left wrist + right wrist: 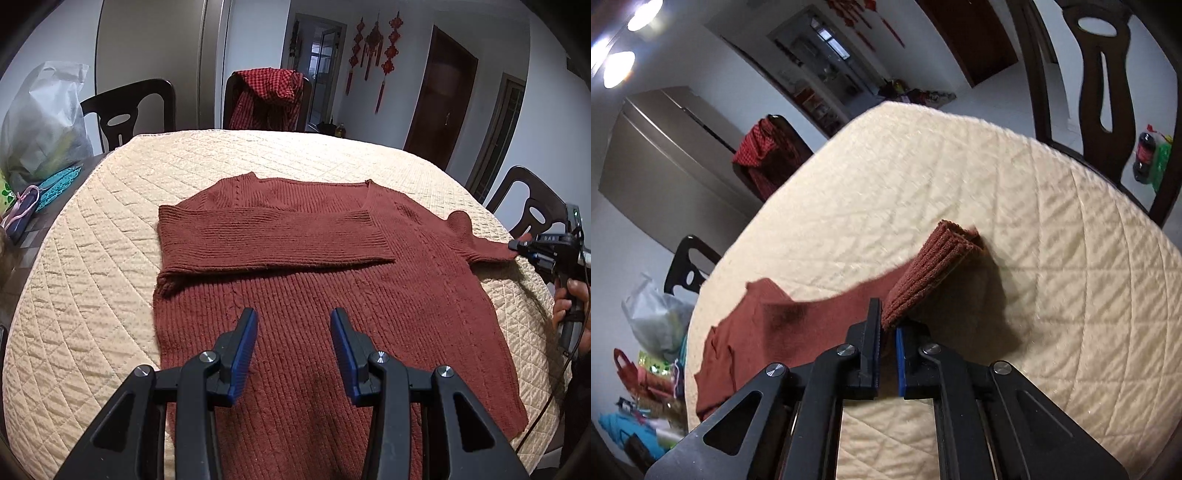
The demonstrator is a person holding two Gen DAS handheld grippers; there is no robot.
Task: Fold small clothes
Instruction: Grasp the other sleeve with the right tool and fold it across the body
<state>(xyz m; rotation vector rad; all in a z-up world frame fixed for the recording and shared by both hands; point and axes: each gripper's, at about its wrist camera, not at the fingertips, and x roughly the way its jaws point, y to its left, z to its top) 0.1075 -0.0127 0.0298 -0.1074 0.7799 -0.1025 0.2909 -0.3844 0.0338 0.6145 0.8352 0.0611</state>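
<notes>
A rust-red knitted sweater (332, 288) lies flat on the cream quilted table cover (110, 258). Its left sleeve is folded across the chest. My left gripper (293, 321) hovers open and empty over the lower body of the sweater. My right gripper (517, 245) is at the right edge of the left wrist view, shut on the cuff of the right sleeve. In the right wrist view the gripper (888, 325) pinches the ribbed sleeve cuff (938, 266), lifted off the quilted cover (1034, 221), with the rest of the sweater (757, 325) trailing to the left.
Dark wooden chairs (125, 110) stand around the table, one draped with a red checked garment (269, 96). A plastic bag (44, 122) and small items sit on the table's left end. Another chair (1108, 74) stands close at the right side.
</notes>
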